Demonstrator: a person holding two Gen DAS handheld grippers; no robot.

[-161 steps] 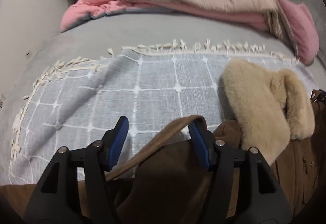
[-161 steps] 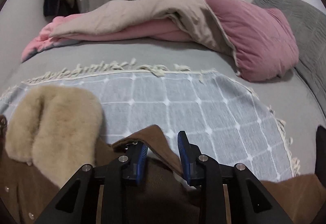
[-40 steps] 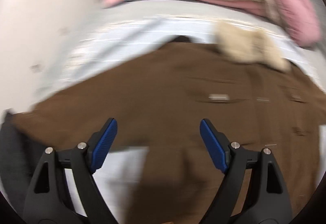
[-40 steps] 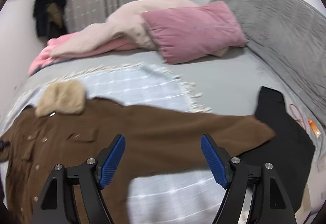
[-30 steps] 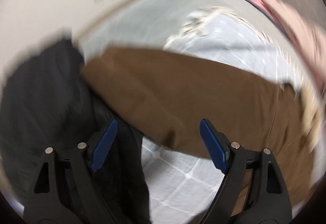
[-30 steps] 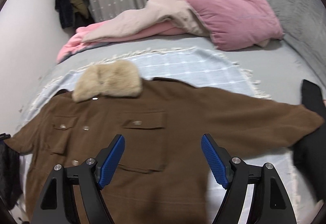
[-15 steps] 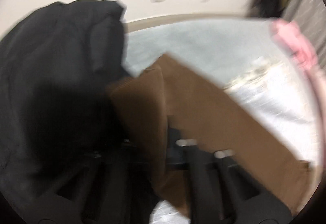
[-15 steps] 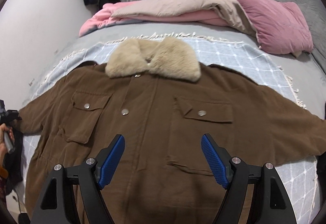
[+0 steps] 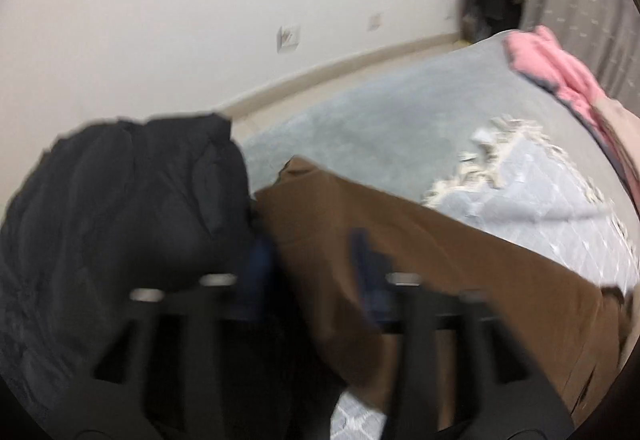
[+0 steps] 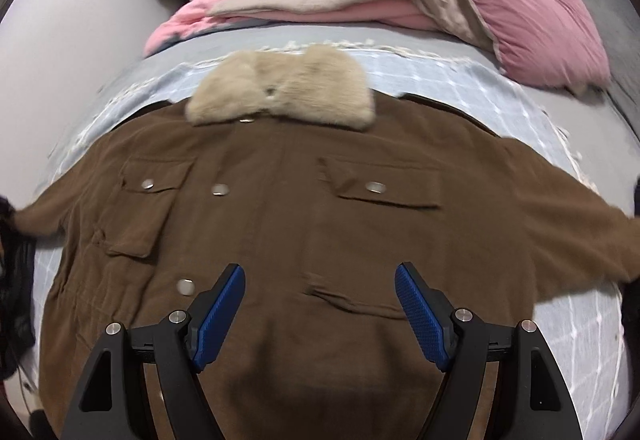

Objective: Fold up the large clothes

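left tongs (image 9: 312, 264) reopened, straddling brown coat's (image 9: 420, 260) sleeve.

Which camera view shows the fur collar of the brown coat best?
The right wrist view: the fur collar lies whole and fairly sharp at the top of the coat. The left wrist view shows only a blurred sleeve, no collar.

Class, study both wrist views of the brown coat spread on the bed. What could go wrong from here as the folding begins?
1. The sleeve end lies against a black garment; the left gripper, its jaws opening around the sleeve, might catch both.
2. The brown coat has wrinkles near its hem, so a fold may set creases.
3. The right gripper hovers open above the coat's middle; gripping there could bunch the fabric.
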